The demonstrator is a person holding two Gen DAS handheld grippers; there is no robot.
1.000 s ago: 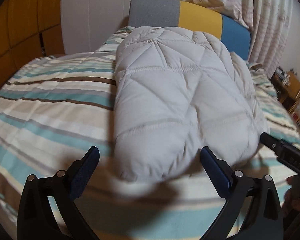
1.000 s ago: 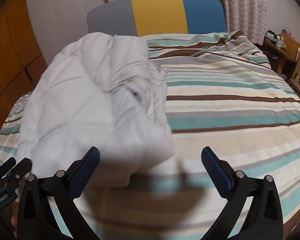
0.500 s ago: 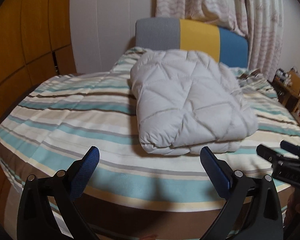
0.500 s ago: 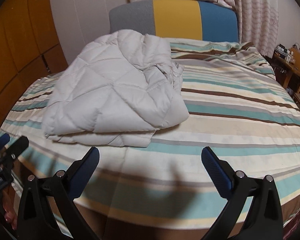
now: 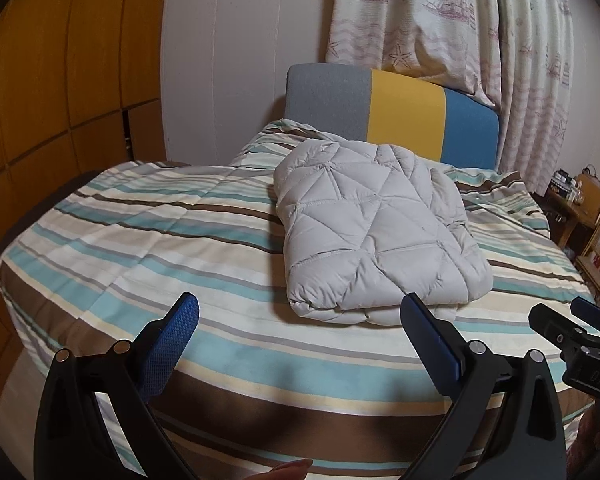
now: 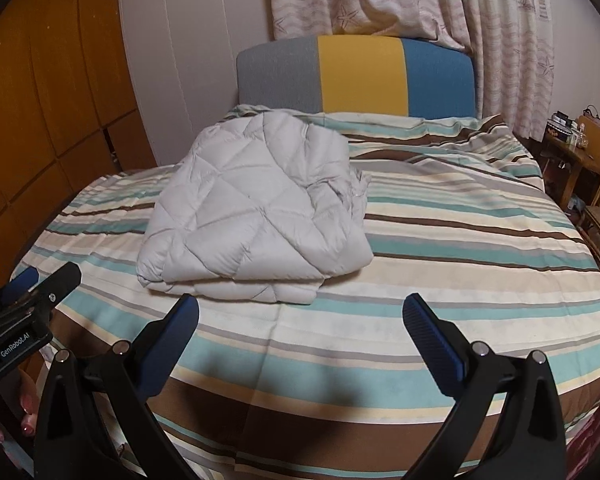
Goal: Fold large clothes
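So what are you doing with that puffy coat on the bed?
A person holds two grippers and is folding big clothes. The puffy grey jacket lies folded into a bundle on the striped bed cover. The left gripper and right gripper are both open, short of the jacket and holding nothing.

jacket (image 5: pixel 376 232) on bed (image 5: pixel 140 248), headboard (image 5: pixel 392 112) behind

Striped bedspread (image 5: pixel 148 240), tricolour headboard (image 6: pixel 356 76), patterned curtains (image 5: pixel 440 20)
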